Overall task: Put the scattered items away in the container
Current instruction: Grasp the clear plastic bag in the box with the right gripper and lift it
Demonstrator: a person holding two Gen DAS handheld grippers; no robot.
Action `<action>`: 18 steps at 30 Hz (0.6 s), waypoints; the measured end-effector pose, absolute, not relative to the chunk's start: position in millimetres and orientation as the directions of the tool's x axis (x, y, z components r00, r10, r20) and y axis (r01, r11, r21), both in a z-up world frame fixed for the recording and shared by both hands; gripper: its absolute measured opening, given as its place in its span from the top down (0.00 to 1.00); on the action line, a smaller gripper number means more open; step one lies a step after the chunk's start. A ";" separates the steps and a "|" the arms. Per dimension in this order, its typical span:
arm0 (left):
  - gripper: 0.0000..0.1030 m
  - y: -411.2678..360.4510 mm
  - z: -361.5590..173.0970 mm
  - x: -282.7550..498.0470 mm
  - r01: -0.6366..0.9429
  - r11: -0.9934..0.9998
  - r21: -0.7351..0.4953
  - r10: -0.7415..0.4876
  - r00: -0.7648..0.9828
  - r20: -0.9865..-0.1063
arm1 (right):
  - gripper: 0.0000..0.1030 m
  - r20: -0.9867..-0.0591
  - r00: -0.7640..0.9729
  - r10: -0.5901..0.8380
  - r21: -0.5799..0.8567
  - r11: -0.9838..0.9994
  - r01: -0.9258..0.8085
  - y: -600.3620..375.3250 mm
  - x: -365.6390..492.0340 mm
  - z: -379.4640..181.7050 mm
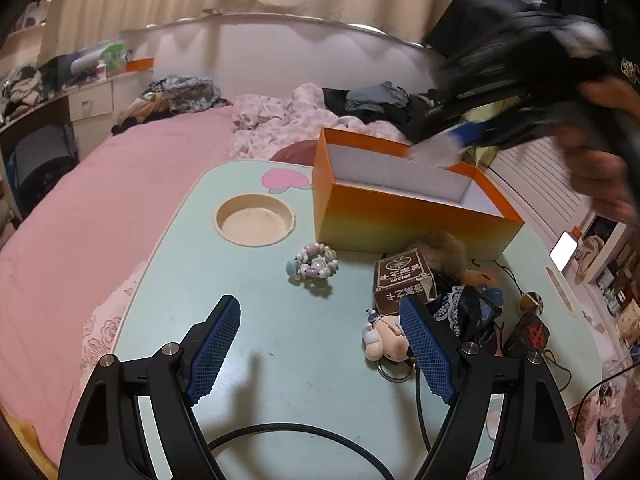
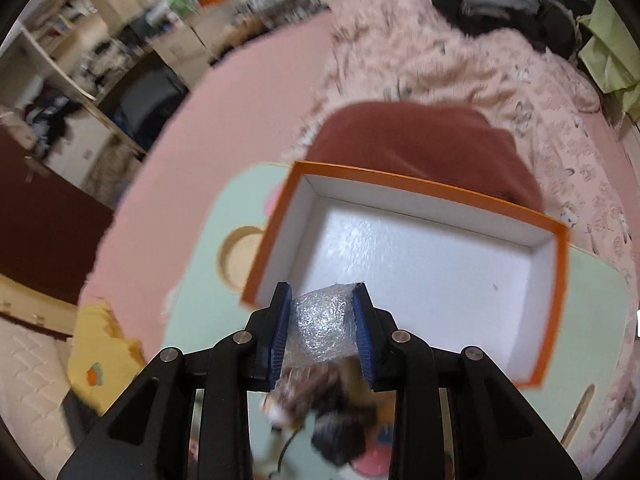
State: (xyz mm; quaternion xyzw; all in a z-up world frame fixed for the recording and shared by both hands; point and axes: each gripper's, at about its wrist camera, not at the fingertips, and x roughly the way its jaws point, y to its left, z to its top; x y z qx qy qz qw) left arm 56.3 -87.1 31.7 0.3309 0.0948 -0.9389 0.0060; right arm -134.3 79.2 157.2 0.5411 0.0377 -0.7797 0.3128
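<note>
the pale green table [image 1: 248,320] stands on a pink bed [image 1: 100,184]; at its far right sits the orange box [image 1: 400,220], open at the top, its white inside bare in the right wrist view; near the box, on the right of the table, lies a heap of scattered items: a brown carton [image 1: 402,280] with printed characters, a furry brown toy [image 1: 444,244] just behind it against the box wall, a black lace-trimmed piece [image 1: 468,312], a small plush keyring [image 1: 384,338]; left of the heap, apart from it, lies a pastel bead bracelet [image 1: 314,266]; the left gripper [image 1: 320,352] hangs over the near table with its jaws standing wide, nothing between them, its right pad in front of the heap; the right gripper [image 2: 323,322] is up above the near edge of the box, jaws drawn narrow and pressing both sides of a wad of bubble wrap [image 2: 324,324]; in the left wrist view it is blurred at the box's far right corner.
</note>
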 end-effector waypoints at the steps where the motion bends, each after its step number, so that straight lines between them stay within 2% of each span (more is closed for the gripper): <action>1: 0.21 -86.8 31.1 56.3 0.064 -0.981 -0.182 0.066 -0.777 -0.626 | 0.69 -0.854 -0.229 -0.467 0.290 -0.794 0.535 93.2 -124.2 162.2; 5: 0.21 -84.1 26.7 55.7 0.012 -0.975 -0.224 0.141 -0.744 -0.654 | 0.69 -0.834 -0.208 -0.511 0.345 -0.776 0.528 134.7 -98.3 148.7; 10: 0.21 -69.6 28.0 56.6 -0.036 -0.971 -0.235 0.186 -0.733 -0.655 | 0.69 -0.839 -0.271 -0.473 0.336 -0.840 0.426 187.7 -92.1 106.9; 15: 0.21 -47.9 27.7 58.2 -0.094 -0.971 -0.218 0.218 -0.716 -0.664 | 0.68 -0.846 -0.258 -0.466 0.354 -0.854 0.382 195.6 -98.6 75.7; 18: 0.21 -40.6 26.5 59.8 -0.104 -0.976 -0.193 0.209 -0.711 -0.671 | 0.67 -0.821 -0.293 -0.490 0.376 -0.850 0.370 193.1 -99.0 73.5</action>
